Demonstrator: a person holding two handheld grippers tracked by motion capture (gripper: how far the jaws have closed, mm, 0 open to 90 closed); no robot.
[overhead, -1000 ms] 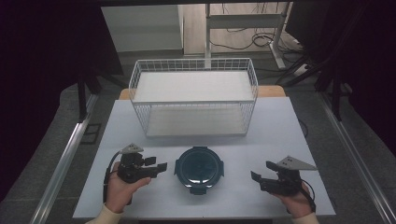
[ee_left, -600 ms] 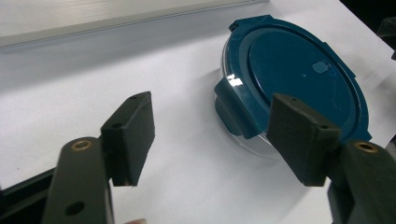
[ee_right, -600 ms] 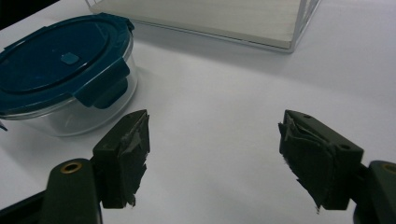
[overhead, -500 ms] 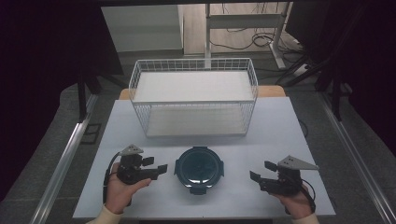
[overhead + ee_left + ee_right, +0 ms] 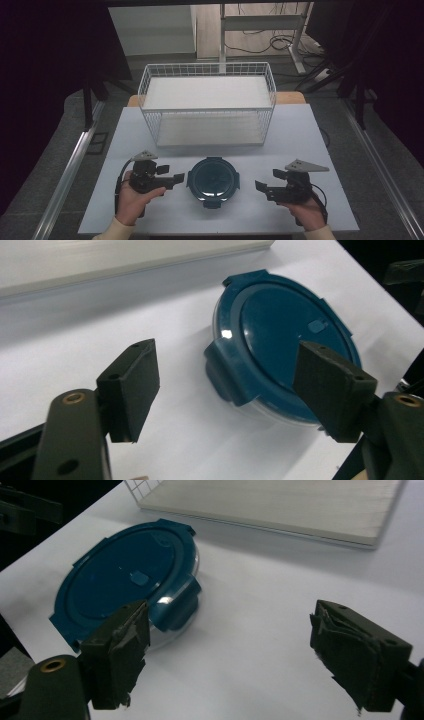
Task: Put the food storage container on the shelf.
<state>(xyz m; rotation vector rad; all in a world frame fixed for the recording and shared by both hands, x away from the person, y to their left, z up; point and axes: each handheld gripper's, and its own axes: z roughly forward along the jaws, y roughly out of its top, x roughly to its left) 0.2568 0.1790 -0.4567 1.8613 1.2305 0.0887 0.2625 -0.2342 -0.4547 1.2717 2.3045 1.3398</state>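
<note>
A round clear container with a dark blue clip-on lid (image 5: 212, 179) sits on the white table (image 5: 310, 135) near its front edge, between my two grippers. The left gripper (image 5: 171, 173) is held just left of the container, open and empty, its jaws pointing at the lid's side clip. In the left gripper view the container (image 5: 280, 325) lies just beyond the open left gripper (image 5: 227, 370). My right gripper (image 5: 267, 181) is a short way right of the container, open and empty. The right gripper view has the container (image 5: 120, 575) ahead and to the left of the open right gripper (image 5: 232, 625).
A white wire basket (image 5: 207, 107) with a pale flat liner stands at the back middle of the table, behind the container. Bare table surface lies on either side of the basket. Dark floor, metal rails and desk legs surround the table.
The right gripper has edged slightly left toward the container. The left gripper has barely shifted. The container has not moved.
</note>
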